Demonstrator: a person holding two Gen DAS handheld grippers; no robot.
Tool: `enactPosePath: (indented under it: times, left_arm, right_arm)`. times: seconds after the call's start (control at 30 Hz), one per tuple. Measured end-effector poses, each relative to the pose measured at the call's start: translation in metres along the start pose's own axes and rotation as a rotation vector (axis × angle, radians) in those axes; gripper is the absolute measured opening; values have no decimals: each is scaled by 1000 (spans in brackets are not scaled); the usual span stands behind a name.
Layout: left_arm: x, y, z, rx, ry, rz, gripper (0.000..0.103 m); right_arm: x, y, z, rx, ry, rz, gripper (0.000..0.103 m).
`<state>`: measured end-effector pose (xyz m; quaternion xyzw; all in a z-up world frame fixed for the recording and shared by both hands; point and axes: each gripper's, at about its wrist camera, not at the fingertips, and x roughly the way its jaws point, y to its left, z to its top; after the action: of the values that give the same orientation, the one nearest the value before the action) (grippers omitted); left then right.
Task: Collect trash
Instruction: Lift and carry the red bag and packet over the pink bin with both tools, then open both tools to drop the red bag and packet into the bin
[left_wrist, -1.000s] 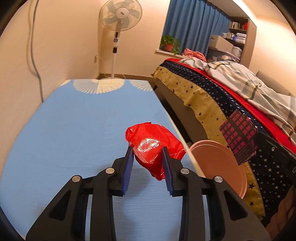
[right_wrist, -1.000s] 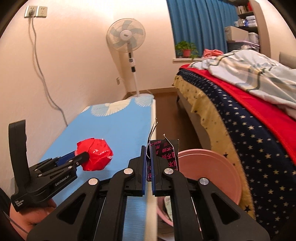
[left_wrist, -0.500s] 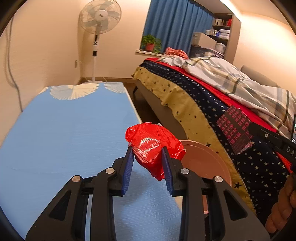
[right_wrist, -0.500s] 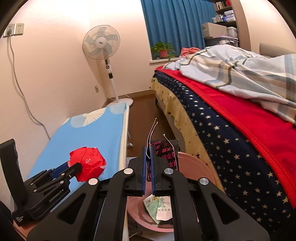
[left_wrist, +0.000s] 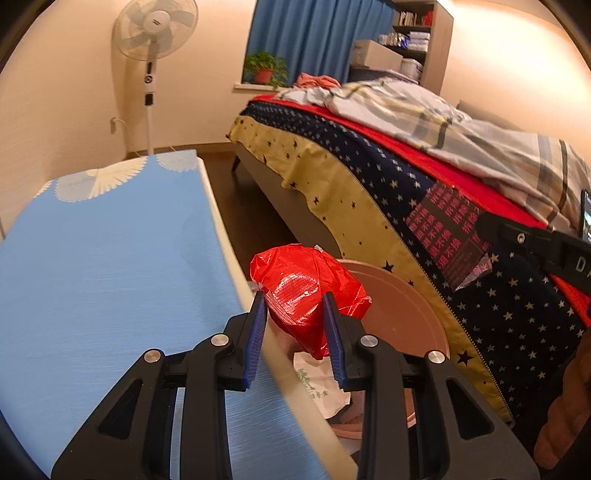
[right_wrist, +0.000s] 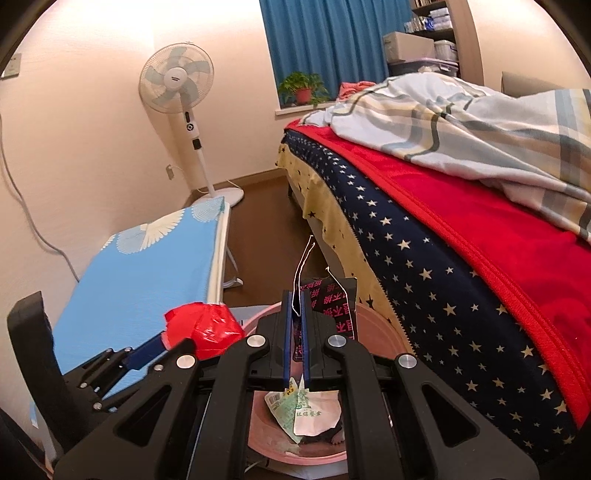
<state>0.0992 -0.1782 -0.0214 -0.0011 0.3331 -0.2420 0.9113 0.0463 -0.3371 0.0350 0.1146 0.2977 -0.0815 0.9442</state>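
**Two grippers carrying trash over a pink bin**

While both pieces hang above the bin, the sound way to finish, I judge, is to bring each one fully inside the rim before letting go, since light plastic and card can drift and land on the floor.

From the left wrist view: the left gripper (left_wrist: 295, 321) holds a crumpled red plastic wrapper (left_wrist: 308, 291), its blue pads pressing on either side at a middling width. The wrapper hangs just past the edge of the blue-covered table (left_wrist: 110, 266), above the near rim of the round pink plastic bin (left_wrist: 402, 306), where white paper litter (left_wrist: 321, 384) lies inside. Off to the right, the dark card tag with pink lettering (left_wrist: 448, 243) is held up in front of the starred bedspread (left_wrist: 517, 317).

From the right wrist view: the right gripper (right_wrist: 295, 325) is pinched nearly shut on that tag (right_wrist: 338, 306), whose white string (right_wrist: 301, 266) rises between the fingers. The tag sits directly over the bin (right_wrist: 384, 332); the wrapper (right_wrist: 205, 328) is at its left rim.
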Motion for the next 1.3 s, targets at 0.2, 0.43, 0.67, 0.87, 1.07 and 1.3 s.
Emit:
enactPosePath:
  times: [0.2,0.43,0.67,0.87,1.07,1.3]
  left_arm:
    - [22,-9,-5,10,45,-12,30]
    - [43,-18,-11,27,101,-36,32]
    - [44,-15,-13,35,113,-25,37]
    - [27,-4,-11,26,79,-11,37]
    - [-11,6,-6,-2,14,16,52]
    - [-68,15,-2,-16,-81,76,76]
  right_arm:
    - [13,-6,-2,16,29,-16,4]
    - [25,-10,-1,29,46,-25,5]
    - [28,-15,-1,53,56,-42,10]
    - [19,-16,1,64,40,-32,11]
    - [-16,-4,6,31,-24,-2,52]
    - [-69,3,3,-9,-108,32,90]
